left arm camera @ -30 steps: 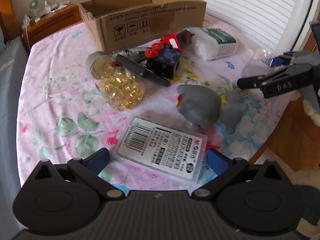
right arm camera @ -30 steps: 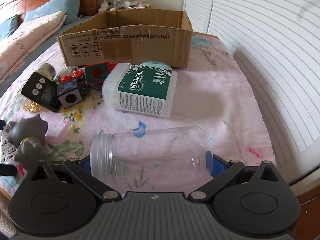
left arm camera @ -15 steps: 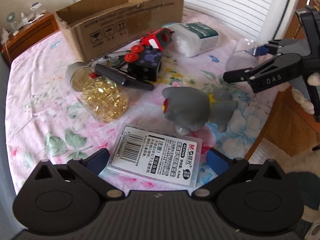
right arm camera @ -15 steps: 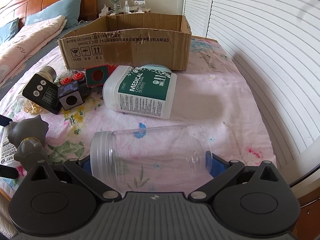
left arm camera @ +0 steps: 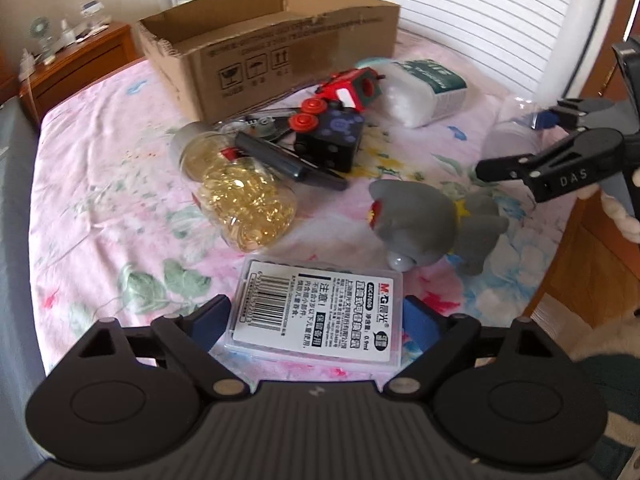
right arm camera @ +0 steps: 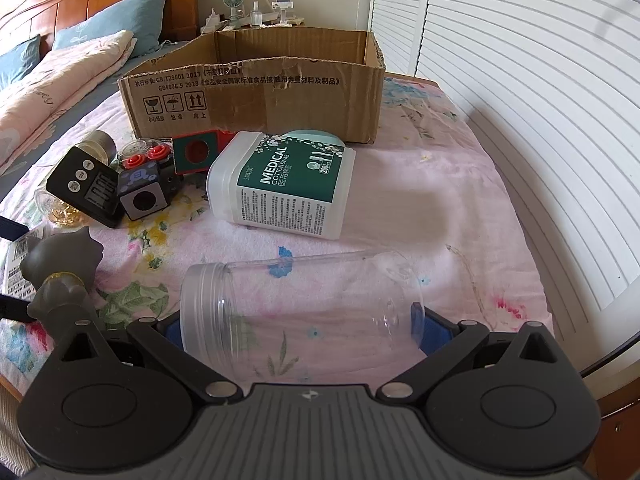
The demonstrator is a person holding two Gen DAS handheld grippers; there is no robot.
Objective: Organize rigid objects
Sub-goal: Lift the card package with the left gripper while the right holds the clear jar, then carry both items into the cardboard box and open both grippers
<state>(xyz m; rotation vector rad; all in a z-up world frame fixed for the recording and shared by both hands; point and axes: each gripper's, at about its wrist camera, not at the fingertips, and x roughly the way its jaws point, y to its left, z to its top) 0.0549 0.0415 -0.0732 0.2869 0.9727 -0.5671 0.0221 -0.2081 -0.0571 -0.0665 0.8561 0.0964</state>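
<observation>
The flat plastic case [left arm camera: 316, 312] with the white label lies on the flowery bedsheet [left arm camera: 100, 208], right between the blue pads of the left gripper [left arm camera: 316, 320]. Those jaws are closing in on it, and the pads sit just beside its two short ends; I cannot tell if they press yet. This gripper tilts steeply down at the bed.

At about 1 o'clock from the case lies the gray toy [left arm camera: 424, 228]. At 11 o'clock is the jar of yellow beads [left arm camera: 244, 204], on its side. Farther off at 12 o'clock stands the open cardboard box [left arm camera: 272, 44].

The right gripper [right arm camera: 300, 324] also points down. Its jaws are spread wide, with the clear empty jar [right arm camera: 300, 308] lying sideways between them. The pads are at the jar's ends, but I cannot tell if they squeeze it. The cotton swab tub [right arm camera: 284, 188] lies at 12 o'clock from that jar.
</observation>
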